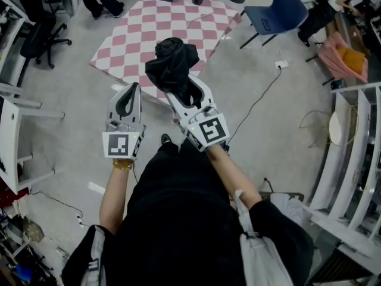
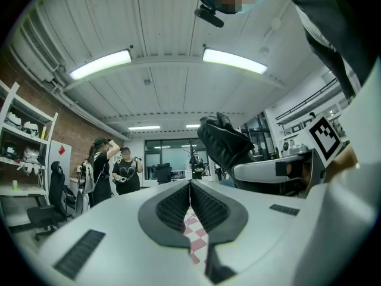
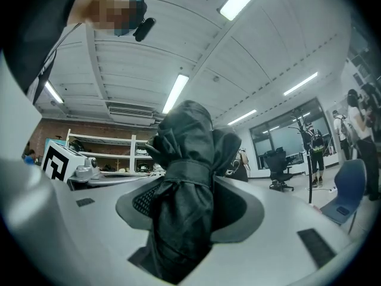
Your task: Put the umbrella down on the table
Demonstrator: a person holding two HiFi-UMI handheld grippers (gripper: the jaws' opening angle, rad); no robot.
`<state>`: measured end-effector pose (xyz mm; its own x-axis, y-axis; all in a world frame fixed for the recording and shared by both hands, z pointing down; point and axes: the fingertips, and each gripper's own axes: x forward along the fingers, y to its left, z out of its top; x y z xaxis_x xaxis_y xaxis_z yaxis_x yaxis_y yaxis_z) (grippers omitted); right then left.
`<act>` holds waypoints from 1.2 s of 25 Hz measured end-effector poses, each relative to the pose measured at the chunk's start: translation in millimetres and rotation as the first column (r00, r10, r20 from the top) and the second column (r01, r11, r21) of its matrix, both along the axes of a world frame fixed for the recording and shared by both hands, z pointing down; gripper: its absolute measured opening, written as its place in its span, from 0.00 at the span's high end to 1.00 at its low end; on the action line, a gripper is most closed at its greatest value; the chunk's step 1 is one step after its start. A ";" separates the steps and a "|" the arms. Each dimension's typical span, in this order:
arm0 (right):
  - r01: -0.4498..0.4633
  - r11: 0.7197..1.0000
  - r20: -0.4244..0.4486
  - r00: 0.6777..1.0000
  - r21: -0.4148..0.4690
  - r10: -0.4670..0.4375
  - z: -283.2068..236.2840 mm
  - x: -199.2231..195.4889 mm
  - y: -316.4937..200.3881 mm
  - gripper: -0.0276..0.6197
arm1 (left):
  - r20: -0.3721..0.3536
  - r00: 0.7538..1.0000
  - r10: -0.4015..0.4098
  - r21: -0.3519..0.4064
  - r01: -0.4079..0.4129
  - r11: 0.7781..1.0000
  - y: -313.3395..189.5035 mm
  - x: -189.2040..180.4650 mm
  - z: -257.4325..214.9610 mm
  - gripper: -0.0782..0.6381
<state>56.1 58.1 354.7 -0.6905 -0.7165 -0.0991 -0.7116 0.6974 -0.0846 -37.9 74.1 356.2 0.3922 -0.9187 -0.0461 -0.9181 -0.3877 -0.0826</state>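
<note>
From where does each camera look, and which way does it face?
Head view: on the person's head, steeply down at the pink checkered table; torso and forearms show.
Left gripper view: on the left gripper, level along its closed jaws into the room; dark clothing shows.
Right gripper view: on the right gripper, along jaws clamped on the folded black fabric umbrella; dark clothing shows.
Shared: all three show the umbrella.

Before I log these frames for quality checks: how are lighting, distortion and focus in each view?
Head view: even light, soft shadows, table sharp, edges bowed. Left gripper view: strong fisheye with dark corners, ceiling lights blown out, shut left claw close and soft. Right gripper view: same fisheye, black umbrella in the right claw fills the centre, folds dim.
</note>
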 end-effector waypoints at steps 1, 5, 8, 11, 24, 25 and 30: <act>0.002 1.000 -0.006 1.000 -0.001 -0.002 0.0 -1.8 -6.2 0.61 | 0.006 1.000 0.001 -0.002 -0.001 1.000 -4.8 -3.0 0.9 0.87; -0.002 1.000 -0.007 1.000 -0.006 0.002 -3.1 -1.6 -34.8 0.61 | 0.011 1.000 -0.007 -0.021 0.008 1.000 -25.4 -10.7 4.3 0.87; -0.007 1.000 0.004 1.000 -0.015 0.007 -2.5 3.4 -61.6 0.61 | 0.012 1.000 -0.017 -0.025 0.017 1.000 -45.6 -12.3 7.3 0.88; 0.010 1.000 -0.011 1.000 -0.021 -0.010 4.9 10.5 -90.8 0.61 | 0.016 0.999 -0.033 -0.025 0.033 0.999 -70.9 -10.6 8.4 0.87; 0.080 0.995 0.013 0.997 -0.057 -0.079 21.7 18.4 -214.9 0.61 | 0.029 0.991 -0.128 -0.094 0.130 0.987 -161.1 -1.9 31.4 0.87; 0.077 0.995 0.011 0.997 -0.068 -0.077 26.1 15.4 -220.9 0.61 | 0.030 0.991 -0.132 -0.102 0.134 0.986 -164.4 -5.3 35.0 0.87; 0.058 0.992 0.003 0.998 -0.113 -0.058 44.7 -10.6 -251.5 0.61 | 0.030 0.989 -0.143 -0.133 0.146 0.980 -191.3 -28.1 50.6 0.87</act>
<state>45.5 -193.5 399.4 -0.7313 -0.6818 -0.0191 -0.6703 0.7235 -0.1651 -66.0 -117.2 406.8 0.2547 -0.9630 0.0887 -0.9638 -0.2602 -0.0580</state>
